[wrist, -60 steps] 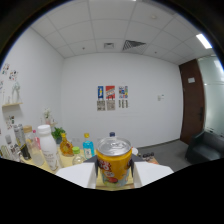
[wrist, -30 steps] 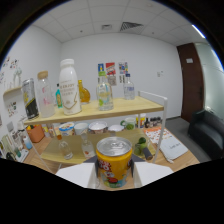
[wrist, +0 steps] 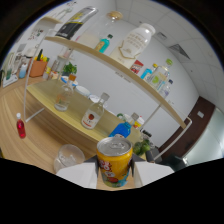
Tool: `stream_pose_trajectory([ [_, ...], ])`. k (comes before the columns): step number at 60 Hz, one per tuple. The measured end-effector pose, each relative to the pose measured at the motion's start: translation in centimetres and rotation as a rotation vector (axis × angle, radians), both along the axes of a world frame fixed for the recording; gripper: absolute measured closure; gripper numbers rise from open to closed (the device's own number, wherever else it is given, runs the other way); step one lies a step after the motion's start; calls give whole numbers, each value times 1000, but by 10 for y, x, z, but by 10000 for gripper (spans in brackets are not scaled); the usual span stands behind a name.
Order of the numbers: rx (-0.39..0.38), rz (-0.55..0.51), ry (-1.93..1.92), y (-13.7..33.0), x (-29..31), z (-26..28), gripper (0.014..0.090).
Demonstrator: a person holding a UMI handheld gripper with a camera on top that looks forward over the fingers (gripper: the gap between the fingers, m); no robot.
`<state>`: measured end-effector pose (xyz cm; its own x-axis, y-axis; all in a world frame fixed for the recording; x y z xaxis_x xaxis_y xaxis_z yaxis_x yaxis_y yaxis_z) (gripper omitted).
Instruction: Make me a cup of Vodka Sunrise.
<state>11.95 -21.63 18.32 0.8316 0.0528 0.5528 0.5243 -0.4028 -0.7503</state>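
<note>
Claw [wrist: 116, 172] clamped on the yellow juice can [wrist: 114, 161] — both fingers pressing its sides, can tilted. Empty glass [wrist: 68, 156] sits just beside and ahead on the wooden table [wrist: 30, 150]. Judging by that, nothing poured yet — juice, vodka, red syrup bottle [wrist: 20, 126] all pending.

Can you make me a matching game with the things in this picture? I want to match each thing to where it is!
Things:
1. yellow can
2. white bottle
3. small red bottle
4. empty glass

Places:
A. standing alone on the wooden table
B. between the gripper's fingers
C. on the top shelf
D. on the table right beside the fingers

Pairs: 1-B, 2-C, 3-A, 4-D
</note>
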Motion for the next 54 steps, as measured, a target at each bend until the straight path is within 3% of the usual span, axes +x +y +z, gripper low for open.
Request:
stream_pose_trajectory([
  [38, -52, 400, -1265, 23, -23, 7, 544],
  [45, -65, 430, -1316, 20, -29, 5, 543],
  [54, -43, 392, -1198, 14, -28, 13, 545],
])
